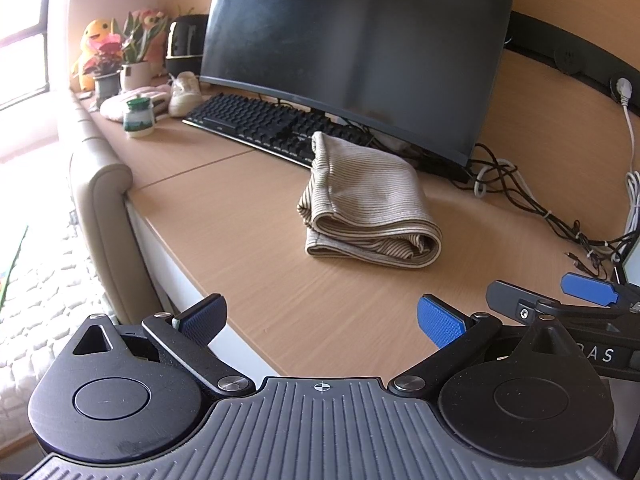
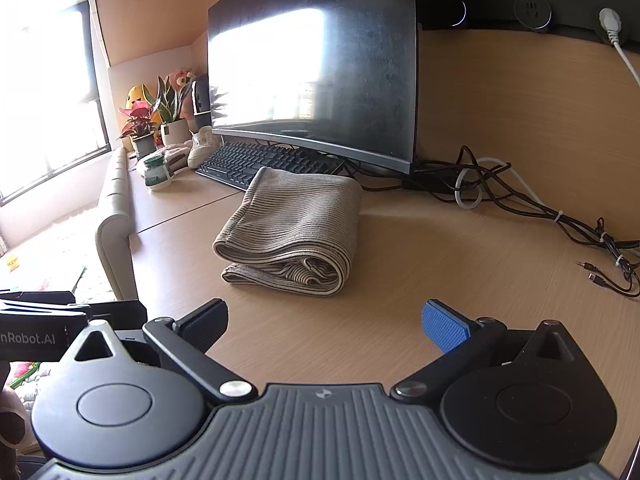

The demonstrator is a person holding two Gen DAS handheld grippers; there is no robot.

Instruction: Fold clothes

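Right now you have one garment (image 2: 294, 226) to deal with: a single beige ribbed piece with thin dark stripes, folded into a thick bundle of several layers on the wooden desk (image 2: 460, 280). It lies just in front of the one black keyboard (image 2: 256, 160) and the one curved monitor (image 2: 316, 60), its far edge close to the keyboard, its open rolled edges facing you.

Your two grippers hang above the near part of the desk, both apart from the cloth. Your left gripper (image 1: 322, 318) has its two fingers spread wide with nothing between them; the blue pads (image 1: 440, 322) sit clear over bare wood. Your right gripper (image 2: 326, 326) is likewise spread, empty, pointing at the bundle's near edge. In the left wrist view you can see your right gripper at the right edge, beside your own.

Counting the rest: two potted plants (image 2: 154, 120) stand at the far left corner, one yellow plush toy (image 1: 94, 46) behind them, and one small jar with a green lid (image 1: 139, 118) in front. One pale shoe (image 1: 184, 94) lies next to the keyboard's left end. A tangle of dark and white cables (image 2: 500, 188) runs along the right, too knotted to count, and one white plug (image 2: 610, 20) sits in the wall strip.
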